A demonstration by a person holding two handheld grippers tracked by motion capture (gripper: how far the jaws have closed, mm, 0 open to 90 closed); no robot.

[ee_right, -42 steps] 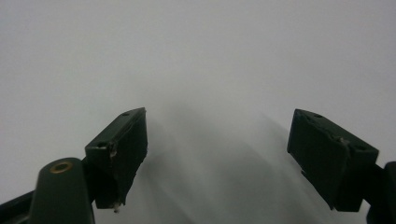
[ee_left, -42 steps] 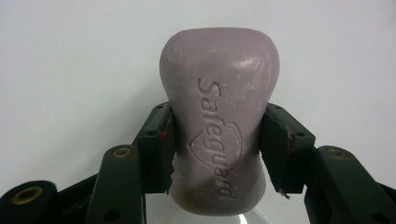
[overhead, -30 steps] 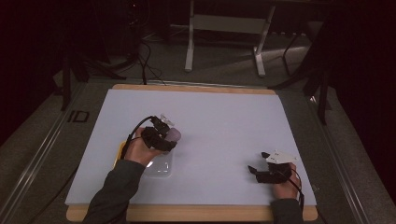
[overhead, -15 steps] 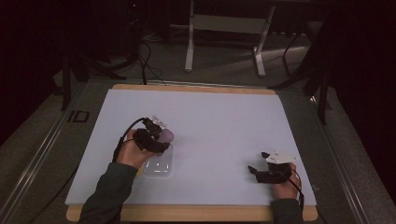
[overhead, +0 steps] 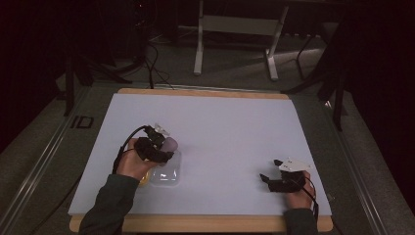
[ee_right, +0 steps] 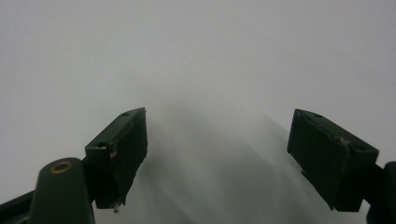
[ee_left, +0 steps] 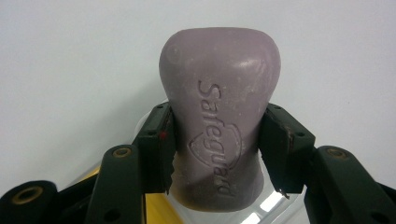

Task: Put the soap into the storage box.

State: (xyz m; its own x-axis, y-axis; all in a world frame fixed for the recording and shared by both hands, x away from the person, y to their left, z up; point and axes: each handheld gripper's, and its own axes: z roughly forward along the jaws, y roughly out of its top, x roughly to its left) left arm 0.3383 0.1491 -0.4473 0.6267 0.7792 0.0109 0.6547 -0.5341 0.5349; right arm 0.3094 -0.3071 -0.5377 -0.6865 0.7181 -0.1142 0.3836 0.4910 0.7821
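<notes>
A mauve bar of soap (ee_left: pixel 219 116) stamped "Safeguard" is clamped at its narrow waist between both pads of my left gripper (ee_left: pixel 217 149). In the high view that gripper (overhead: pixel 164 147) holds the soap (overhead: pixel 170 144) just over a clear plastic soap box (overhead: pixel 165 174) at the table's front left. Something yellow (overhead: pixel 143 182) lies beside the box under the hand. My right gripper (overhead: pixel 269 172) rests low at the front right with its jaws wide apart; in the right gripper view (ee_right: pixel 217 158) only white table lies between them.
The white table top (overhead: pixel 230 127) has a wooden edge (overhead: pixel 195 223) at the front and back. Dark floor, cables and a metal stand (overhead: pixel 235 34) lie beyond the far edge.
My left hand has drifted a little toward the left with the soap in its grip. The right hand has stayed put.
</notes>
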